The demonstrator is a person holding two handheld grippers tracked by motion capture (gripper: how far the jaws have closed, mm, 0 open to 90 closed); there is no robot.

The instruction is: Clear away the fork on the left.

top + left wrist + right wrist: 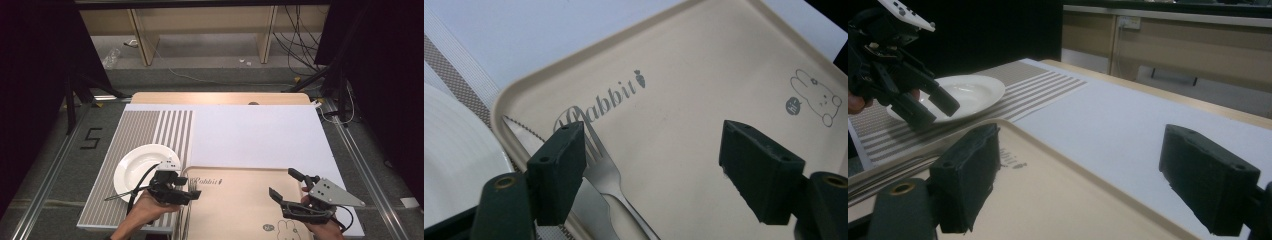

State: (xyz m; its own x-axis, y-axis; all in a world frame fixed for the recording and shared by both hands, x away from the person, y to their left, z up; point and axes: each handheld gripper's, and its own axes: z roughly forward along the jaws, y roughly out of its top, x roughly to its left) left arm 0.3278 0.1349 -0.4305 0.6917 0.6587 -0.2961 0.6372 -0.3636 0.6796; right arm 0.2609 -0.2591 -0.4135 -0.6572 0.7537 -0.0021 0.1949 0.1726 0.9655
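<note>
Black jaws on the left gripper (192, 192) are spread wide, nothing pinched between them. It hovers over the left edge of the beige tray (704, 75), and in its own view the fork (606, 172) lies flat on the tray under the left jaw, tines pointing toward the "Rabbit" lettering. A serrated knife (526, 135) lies just beside the fork, closer to the tray's rim — whether the two touch I can't tell, the jaw hides that part.

The right gripper (286, 186) is spread open too, empty, held over the tray's right half near the little rabbit drawing (819, 97).

Moving outward — a white plate (142, 167) sits just left of the tray on a grey striped placemat (135, 130), bare as far as I can see. Behind the tray a big white sheet (255, 135) covers most of the desk (220, 98), whose wooden edge peeks out at the far side. From the right gripper view, the left gripper hangs in front of the plate, above the tray's rim.
</note>
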